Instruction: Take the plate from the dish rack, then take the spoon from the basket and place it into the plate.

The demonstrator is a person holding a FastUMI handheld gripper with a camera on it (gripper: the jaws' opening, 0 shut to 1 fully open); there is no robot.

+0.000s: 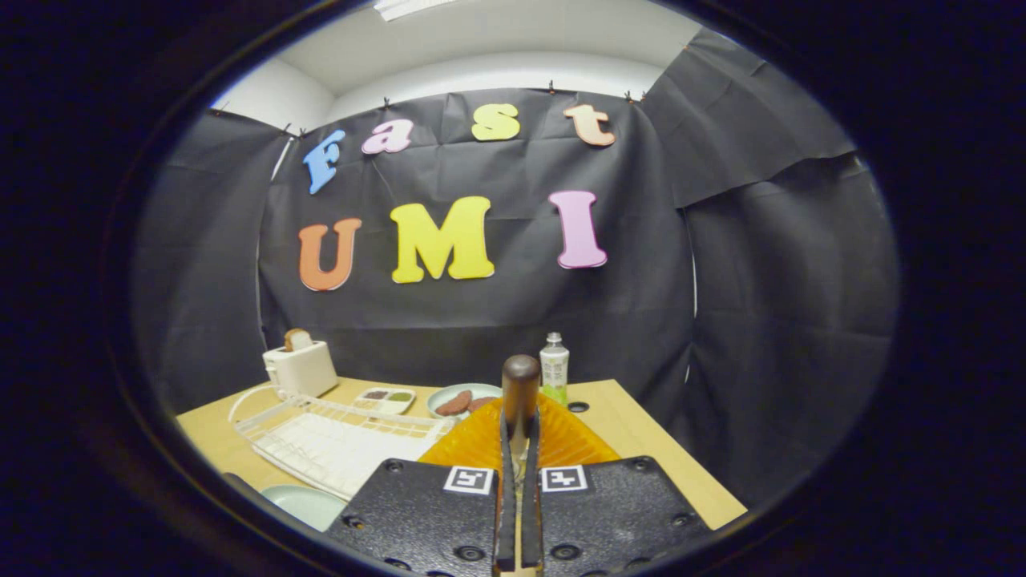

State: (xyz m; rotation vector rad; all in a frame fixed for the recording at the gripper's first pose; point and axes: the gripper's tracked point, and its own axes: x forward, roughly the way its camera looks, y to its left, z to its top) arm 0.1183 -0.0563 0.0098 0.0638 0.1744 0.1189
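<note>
1. the light wooden counter (633, 437) stood in a booth with black cloth walls (769, 320); above the cloth showed a white wall and ceiling.
2. the tool (519, 449) had its two fingers nearly together, pressed on the shaft of a spoon with a dark brown rounded wooden handle (521, 385), which stood upright between them.
3. just beyond the fingers lay an orange ribbed translucent basket (561, 441), and the spoon rose in front of it.
4. a white wire dish rack (337, 437) lay beside the basket, and a pale green round plate (309, 505) sat on the counter near it, partly cut off.
5. further back stood a white toaster with a slice of bread (300, 365), a small white divided tray (385, 399), a pale plate holding brown food (461, 398), and a clear bottle with a white cap (554, 365).
6. the spoon's bowl was hidden between the fingers, and much of the basket was covered by them.
</note>
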